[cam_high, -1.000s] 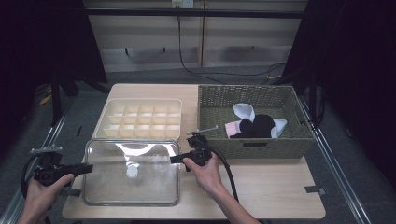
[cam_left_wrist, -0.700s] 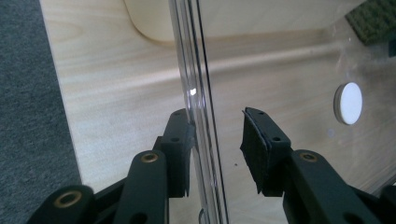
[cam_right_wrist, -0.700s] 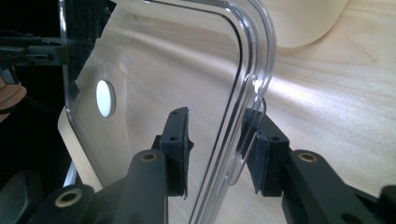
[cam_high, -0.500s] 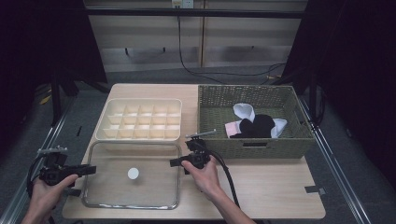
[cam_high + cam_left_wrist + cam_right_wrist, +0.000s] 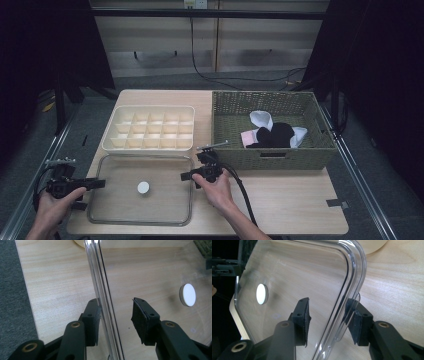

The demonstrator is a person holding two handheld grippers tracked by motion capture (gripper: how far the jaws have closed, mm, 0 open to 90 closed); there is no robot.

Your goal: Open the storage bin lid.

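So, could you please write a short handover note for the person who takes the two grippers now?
Left gripper: jaws just opening, straddling the left rim of the clear lid, pads off it.
Right gripper: the same on the lid's right rim.
The lid lies flat on the table, in front of the cream divider tray.
Done: lid set down and released.
Left: probably withdraw both grippers; the socks in the wicker basket may come next.
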